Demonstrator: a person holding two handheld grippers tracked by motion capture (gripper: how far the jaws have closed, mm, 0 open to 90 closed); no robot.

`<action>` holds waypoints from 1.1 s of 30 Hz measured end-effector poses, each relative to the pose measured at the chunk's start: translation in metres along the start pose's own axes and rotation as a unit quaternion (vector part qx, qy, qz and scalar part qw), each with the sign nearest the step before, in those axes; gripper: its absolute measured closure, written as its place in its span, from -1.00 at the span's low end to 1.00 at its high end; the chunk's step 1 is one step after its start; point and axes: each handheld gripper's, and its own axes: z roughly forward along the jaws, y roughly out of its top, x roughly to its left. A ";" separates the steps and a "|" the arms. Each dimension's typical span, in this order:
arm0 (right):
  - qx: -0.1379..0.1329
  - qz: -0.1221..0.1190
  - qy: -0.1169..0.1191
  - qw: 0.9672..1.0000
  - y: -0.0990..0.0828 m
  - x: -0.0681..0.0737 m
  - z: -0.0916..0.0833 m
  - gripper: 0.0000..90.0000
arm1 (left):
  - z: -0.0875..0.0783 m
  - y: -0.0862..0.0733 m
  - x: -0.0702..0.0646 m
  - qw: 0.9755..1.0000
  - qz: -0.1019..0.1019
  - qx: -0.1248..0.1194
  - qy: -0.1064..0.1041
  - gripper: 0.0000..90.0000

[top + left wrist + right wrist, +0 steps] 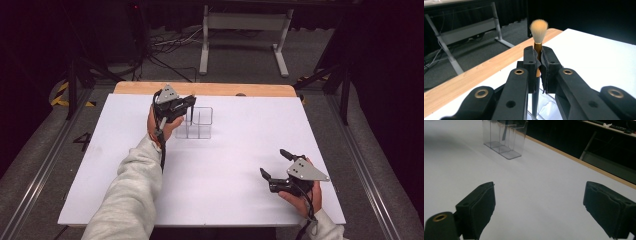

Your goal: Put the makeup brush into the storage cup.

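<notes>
A makeup brush [539, 28] with pale tan bristles and a dark handle stands upright, bristles up. My left gripper [538, 58] is shut on its gold ferrule. In the high view my left gripper [190, 107] hovers over the left rear cell of a clear acrylic organizer [202, 122], and the brush handle [191, 118] reaches down into that cell. From the right gripper view the organizer [505, 137] shows the dark handle tip [503, 133] inside it. My right gripper [273, 162] is open at the front right, low over the table, with nothing between its jaws [539, 212].
The white table top [240, 150] has a wooden strip [210, 89] along its far edge. Beyond it, a white table frame [245, 30] and cables lie on the grey floor. Metal rails run along both sides of the table.
</notes>
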 end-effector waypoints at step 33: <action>0.006 -0.003 0.001 1.000 0.000 0.001 0.001 -0.73 | -0.005 -0.010 -0.001 1.000 0.003 0.009 0.000 0.63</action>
